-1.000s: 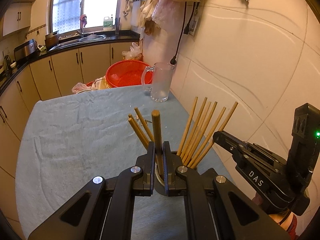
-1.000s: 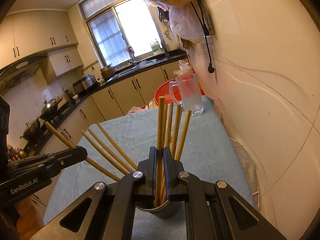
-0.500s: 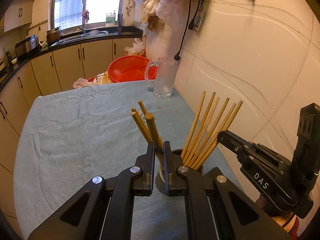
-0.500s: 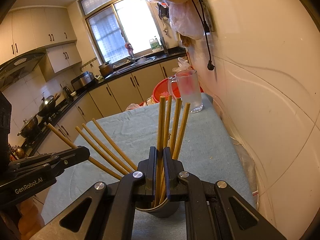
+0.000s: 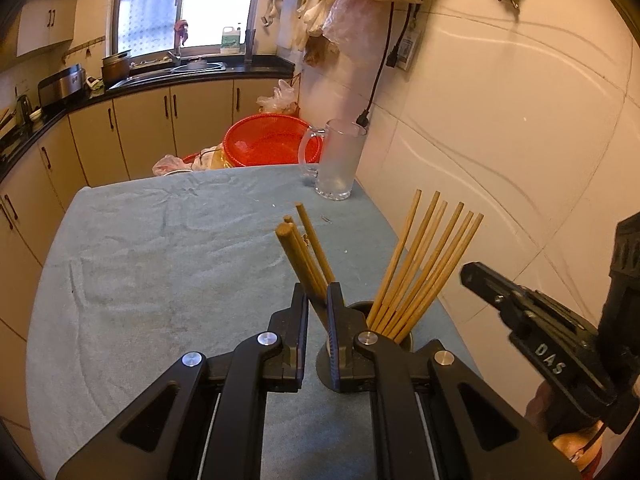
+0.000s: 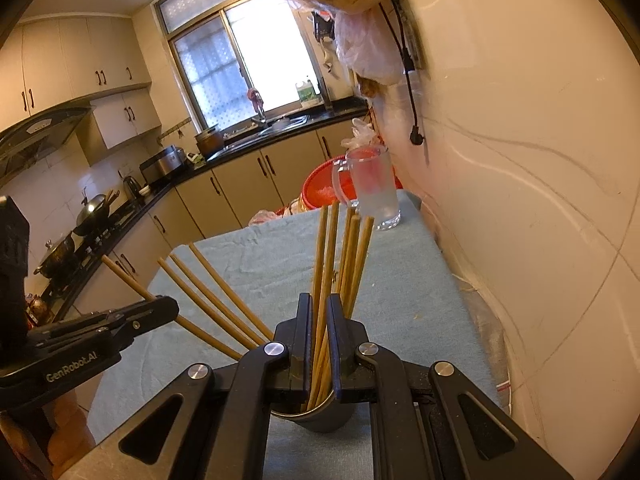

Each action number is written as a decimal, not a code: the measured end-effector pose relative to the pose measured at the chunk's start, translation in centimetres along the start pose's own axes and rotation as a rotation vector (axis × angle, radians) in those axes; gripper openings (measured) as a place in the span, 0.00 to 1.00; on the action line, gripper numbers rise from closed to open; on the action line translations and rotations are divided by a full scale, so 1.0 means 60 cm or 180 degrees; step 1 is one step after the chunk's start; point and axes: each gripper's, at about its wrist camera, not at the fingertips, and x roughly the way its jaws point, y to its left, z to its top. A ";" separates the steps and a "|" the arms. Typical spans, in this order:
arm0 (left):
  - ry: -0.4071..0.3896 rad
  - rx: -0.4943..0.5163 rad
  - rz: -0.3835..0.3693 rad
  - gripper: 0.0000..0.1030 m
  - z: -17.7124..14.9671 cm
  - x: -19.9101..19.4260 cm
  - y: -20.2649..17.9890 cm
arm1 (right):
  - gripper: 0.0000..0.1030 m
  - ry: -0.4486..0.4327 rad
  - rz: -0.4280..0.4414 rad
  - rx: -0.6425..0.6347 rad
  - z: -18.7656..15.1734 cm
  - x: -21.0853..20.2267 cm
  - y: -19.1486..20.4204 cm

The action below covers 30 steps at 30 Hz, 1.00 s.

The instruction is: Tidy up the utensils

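Left fingers (image 5: 318, 300): closing narrowly around a small bundle of chopsticks (image 5: 306, 254), which is leaning up and leftward out from between them.
Holder (image 5: 402, 340): standing on the worktop (image 5: 160, 260) just right of those fingers, holding the fanned chopsticks.
Right fingers (image 6: 319, 312): pinching narrowly on the upright chopsticks (image 6: 344, 256) rising from the holder directly below.
Judgement: the left bundle's lower ends are needing to drop rightward into the holder.

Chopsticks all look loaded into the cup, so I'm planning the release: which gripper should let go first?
Left, probably. The left gripper pinches one chopstick already standing in the cup; the right gripper grips its rim, steadying.
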 end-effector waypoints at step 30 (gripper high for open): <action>-0.0515 -0.0087 0.1132 0.74 -0.300 -0.234 0.052 | 0.99 -0.0584 -0.1354 -0.0399 -0.235 -0.232 0.143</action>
